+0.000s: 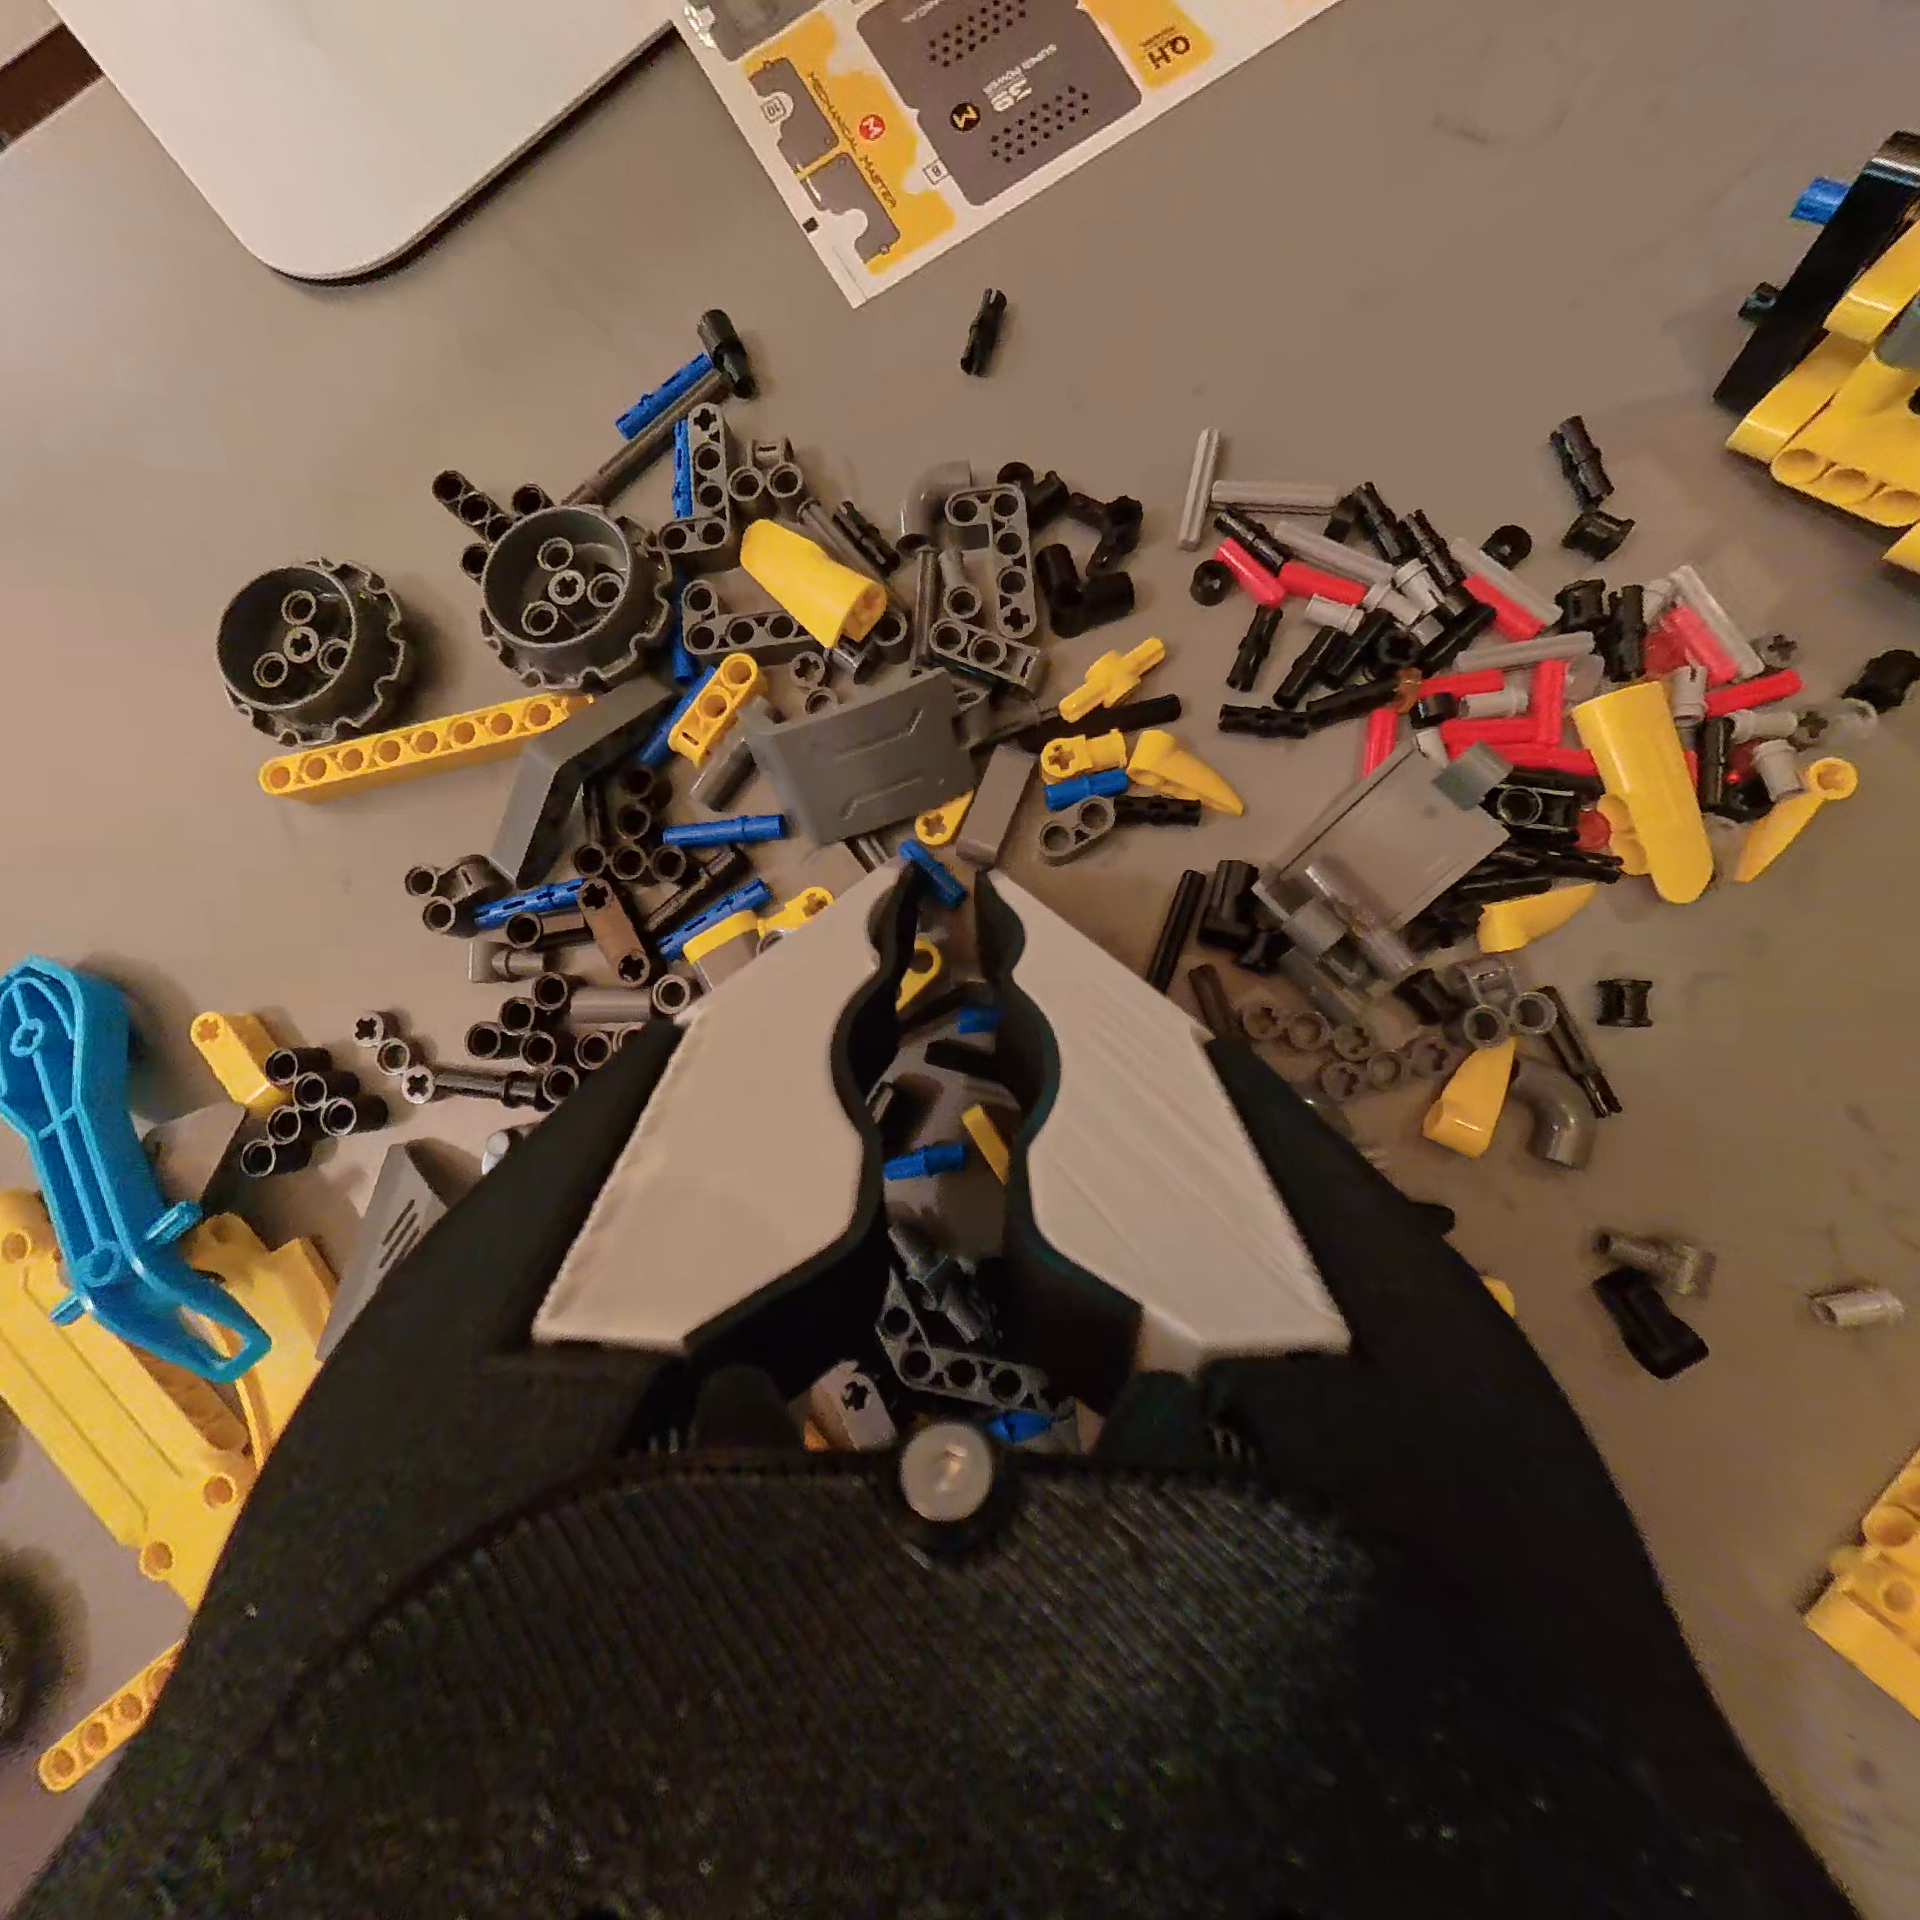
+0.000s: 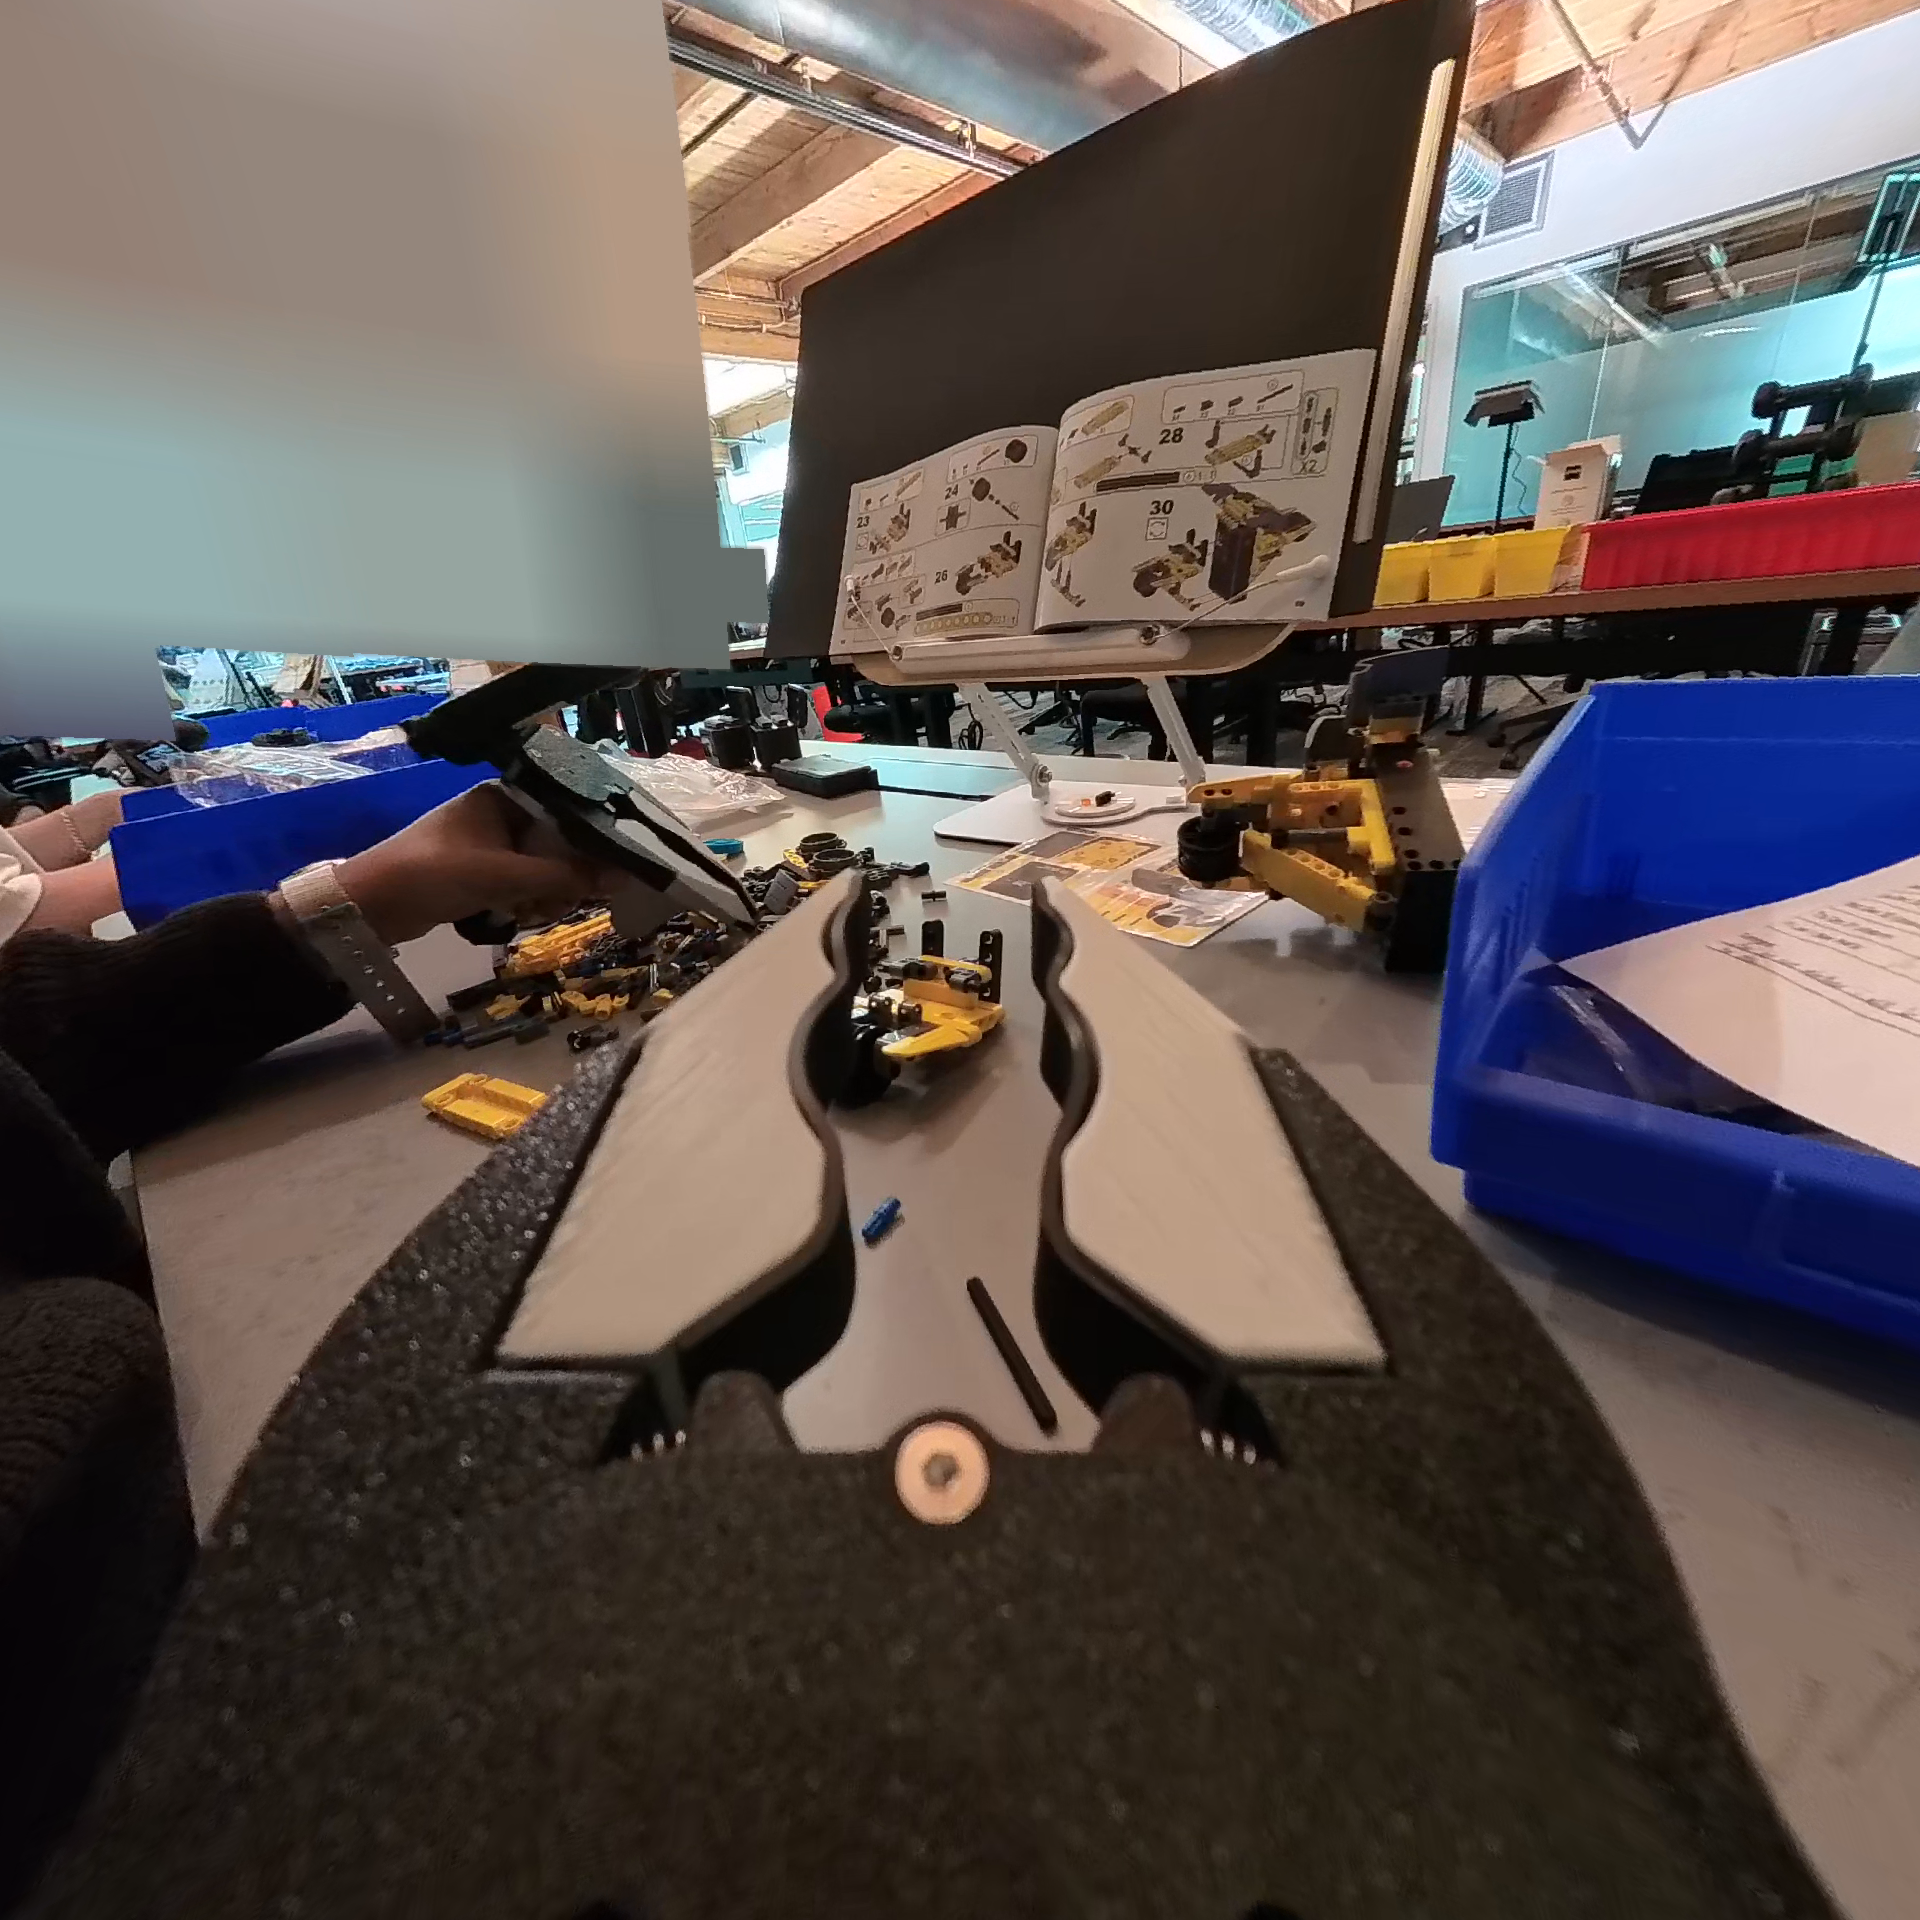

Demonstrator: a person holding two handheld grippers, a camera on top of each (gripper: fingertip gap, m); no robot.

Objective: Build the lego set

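My left gripper points down into a pile of small building-toy parts on the grey table. Its jaws are almost together, with a small blue pin between the tips. It also shows in the right wrist view, held by a hand, tips down in the pile. My right gripper is open and empty, low over the table. Between its fingers I see a small yellow and black sub-assembly, a loose blue pin and a black axle lying on the table.
A blue bin with paper stands at the right. A yellow and black part-built model sits behind a sticker sheet. An open instruction booklet rests on a white stand. A blue tool and two dark wheel hubs lie left of the pile. The tips of one gripper are about 35 centimetres away from the tips of the other.
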